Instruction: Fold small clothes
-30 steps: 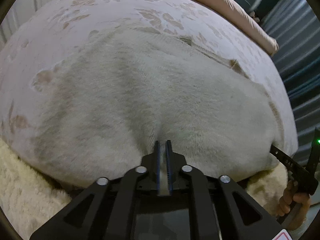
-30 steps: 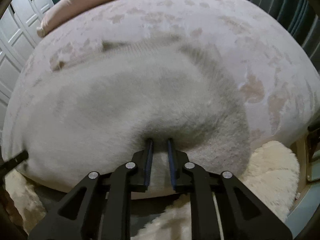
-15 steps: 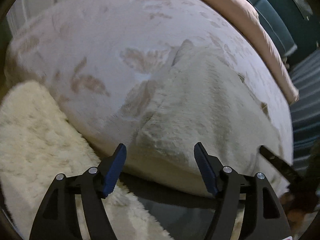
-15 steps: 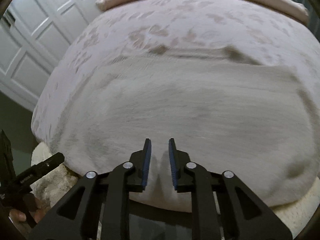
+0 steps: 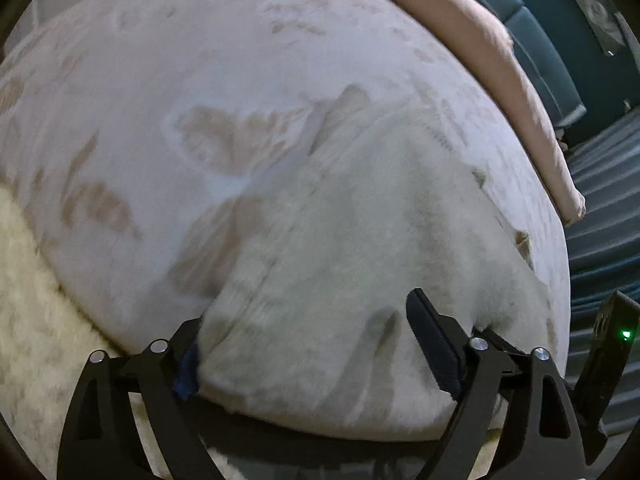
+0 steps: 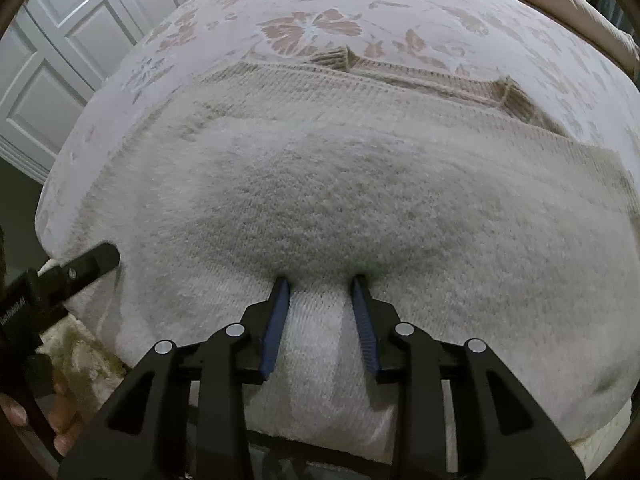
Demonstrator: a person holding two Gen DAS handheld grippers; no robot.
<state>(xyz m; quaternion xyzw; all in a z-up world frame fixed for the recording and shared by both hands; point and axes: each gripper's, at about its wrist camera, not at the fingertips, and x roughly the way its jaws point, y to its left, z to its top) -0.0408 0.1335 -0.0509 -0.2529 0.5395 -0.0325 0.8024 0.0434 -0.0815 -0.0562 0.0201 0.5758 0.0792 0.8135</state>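
A cream knitted sweater (image 6: pixel 360 184) lies spread flat on the bed, its ribbed cuffs at the far side. It also shows in the left wrist view (image 5: pixel 360 240). My left gripper (image 5: pixel 304 332) is open wide, its jaws on either side of the sweater's near left corner. My right gripper (image 6: pixel 322 284) is open a little, with a ridge of the sweater's near edge between its fingers. The left gripper's finger shows at the left of the right wrist view (image 6: pixel 86 266).
The bed has a pale floral cover (image 5: pixel 180 100) with a pink blanket (image 5: pixel 500 60) along its far edge. A fluffy cream rug (image 5: pixel 28 300) lies on the floor in front. White panelled doors (image 6: pixel 52 52) stand at the left. The other handset (image 5: pixel 608 344) shows at the right.
My left gripper let go of the sweater, opened wide and moved to its left corner. My right gripper widened its jaws on the near edge. The sweater now lies flatter.
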